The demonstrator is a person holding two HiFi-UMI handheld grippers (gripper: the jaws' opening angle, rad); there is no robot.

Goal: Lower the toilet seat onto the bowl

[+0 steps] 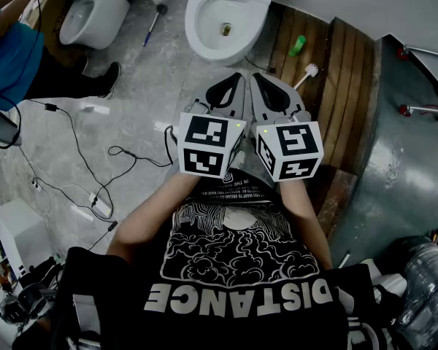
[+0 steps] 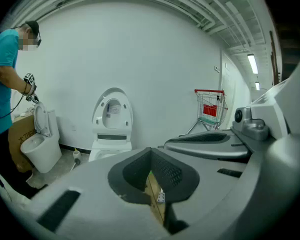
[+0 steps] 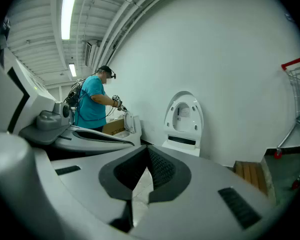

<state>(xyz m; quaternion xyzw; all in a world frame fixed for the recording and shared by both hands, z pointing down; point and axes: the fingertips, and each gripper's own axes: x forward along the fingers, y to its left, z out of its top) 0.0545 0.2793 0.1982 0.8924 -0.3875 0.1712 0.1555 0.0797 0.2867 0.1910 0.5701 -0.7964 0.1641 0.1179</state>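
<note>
The toilet seat [image 2: 125, 116] is pictured upright, not yet lowered onto the bowl [image 1: 203, 46], left tongs [image 1: 228, 93] and right tongs [image 1: 269, 93] held clenched, empty.

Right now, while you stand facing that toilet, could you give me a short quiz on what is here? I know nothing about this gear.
1. True or false: the toilet seat stands upright against the wall, not yet down on the bowl.
2. What do the left hand-held gripper and the right hand-held gripper hold?
A. a brush
B. nothing, both are shut and empty
C. the seat
3. Fill in: the handle of the shopping cart by the wall is ___.

Key: 1 true; 2 B; 3 red.
</note>
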